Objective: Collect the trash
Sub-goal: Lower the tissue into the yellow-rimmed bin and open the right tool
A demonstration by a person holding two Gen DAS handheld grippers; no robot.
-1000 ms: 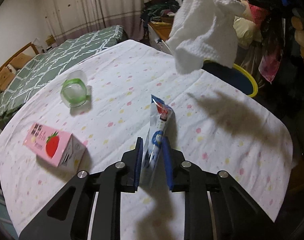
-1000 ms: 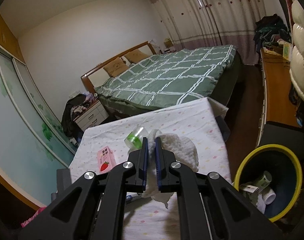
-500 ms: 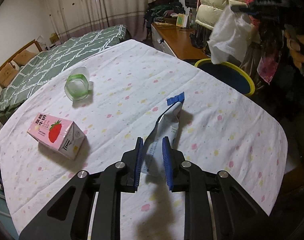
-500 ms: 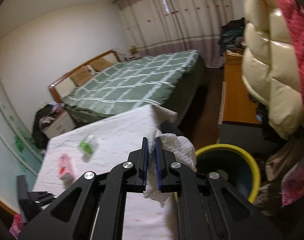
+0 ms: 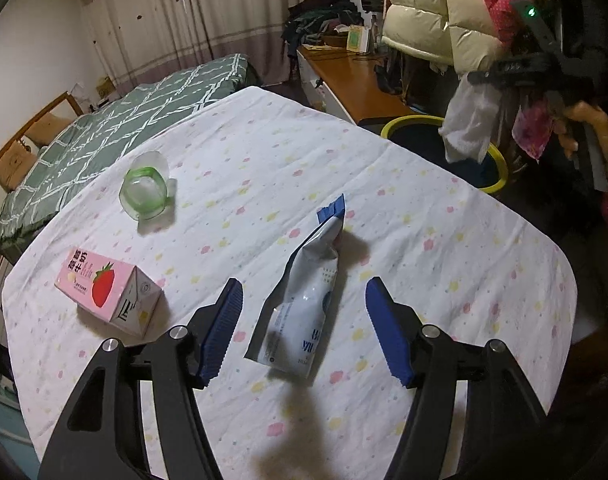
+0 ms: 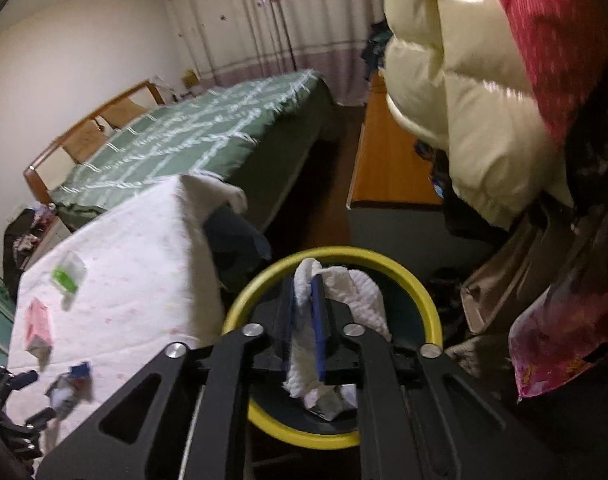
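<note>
**Paper towel over the bin, pouch let go on the surface**

Our right tool (image 6: 302, 320) hangs over the yellow-rimmed bin (image 6: 432, 312), its blue pads just starting to part with the white paper towel (image 6: 356, 296) between them. The towel bunches up past the fingertips and droops below them, and the pads look to be touching it on both sides. From the left wrist view the same towel (image 5: 470, 124) dangles under that tool, above the bin's rim (image 5: 498, 176).

Our left tool (image 5: 299, 328) is spreading wide above the surface (image 5: 444, 248), which is draped in a white cloth with small coloured dots. The white-and-blue pouch (image 5: 304, 308) lies flat between the two pads, clear of both, its blue-edged top pointing away from the tool. To the left of this tool lies the pink strawberry milk carton (image 5: 107, 294) on its side. Farther ahead and left rests the clear cup with a green band (image 5: 143, 192), tipped over. Both are well apart from the pouch.

Beyond the surface we see a bed (image 5: 115, 128) with a green checked cover.
</note>
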